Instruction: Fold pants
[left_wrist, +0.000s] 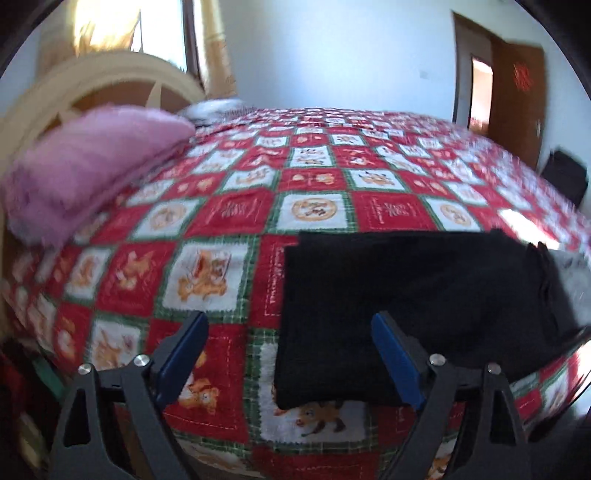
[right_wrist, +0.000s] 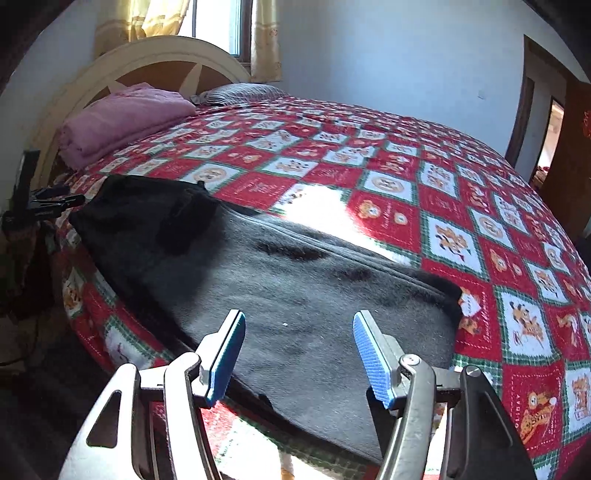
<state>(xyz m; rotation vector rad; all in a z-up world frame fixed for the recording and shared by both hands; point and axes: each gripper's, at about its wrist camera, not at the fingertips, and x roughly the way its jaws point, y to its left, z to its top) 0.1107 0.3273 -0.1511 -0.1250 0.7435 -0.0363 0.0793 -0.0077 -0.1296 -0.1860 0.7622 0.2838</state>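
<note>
Black pants (right_wrist: 295, 295) of soft matt cloth, slightly fuzzy, greying where light falls. Beneath, a quilted cotton-like bedspread (left_wrist: 229, 206), matt, with visible stitching. At the far left, a folded pink blanket (right_wrist: 122, 114) of fleecy, napped cloth. Behind it, a headboard (right_wrist: 147, 55) with a smooth cream painted frame around brown panels. Left gripper (left_wrist: 290, 360): matt black plastic-looking arms, shiny metal pins, smooth dark blue pads. Right gripper (right_wrist: 299, 360): brushed silvery metal arms, light blue pads with a ribbed, grippy texture.
</note>
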